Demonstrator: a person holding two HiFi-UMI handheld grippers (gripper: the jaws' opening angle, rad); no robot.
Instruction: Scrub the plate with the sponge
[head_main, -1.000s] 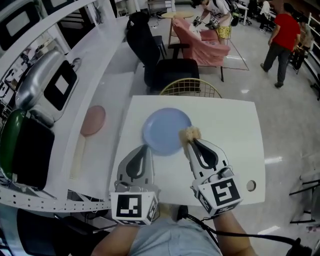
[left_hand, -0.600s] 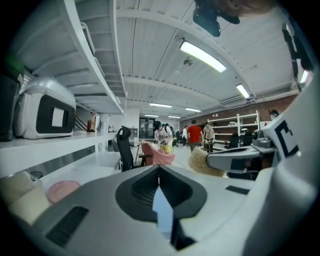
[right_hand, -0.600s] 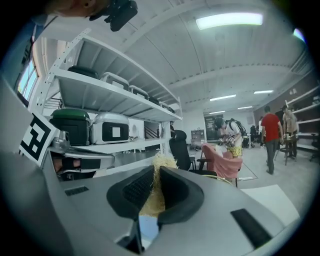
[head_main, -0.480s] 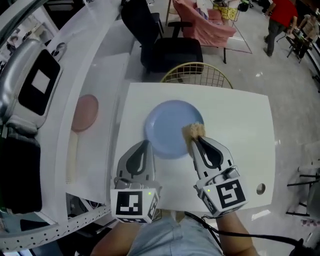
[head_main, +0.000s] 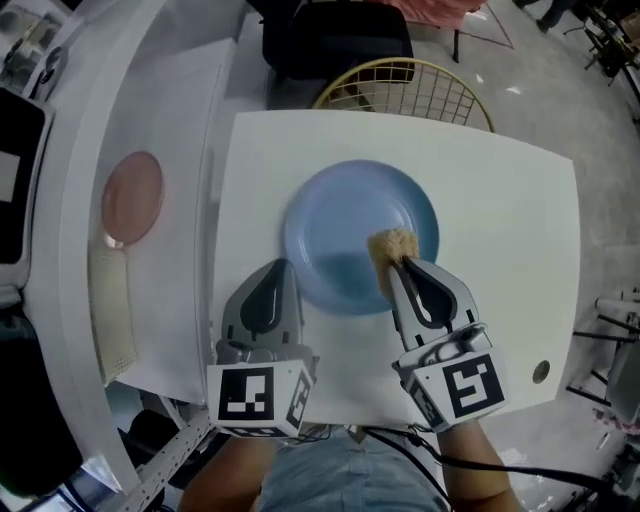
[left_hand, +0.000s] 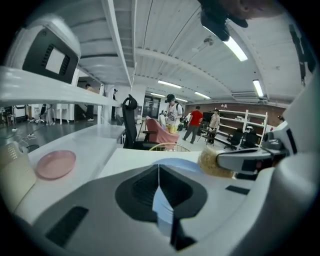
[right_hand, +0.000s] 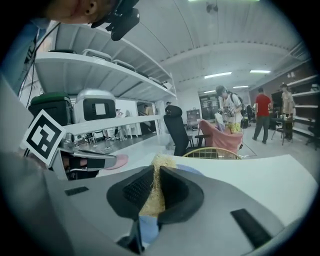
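My right gripper (head_main: 393, 264) pinches the sponge (head_main: 392, 244) on the plate (head_main: 340, 215). My left gripper (head_main: 281, 266), jaws pressed together, sits at its near rim. I'd use steady pressure and small circles, keeping the plate still.

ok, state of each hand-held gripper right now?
Left hand-held gripper: shut, nothing seen between its jaws.
Right hand-held gripper: shut on the sponge.

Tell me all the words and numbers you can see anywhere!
None: no words or numbers can be read in any view.
The left gripper and right gripper bear only black-and-white square markers, not letters.
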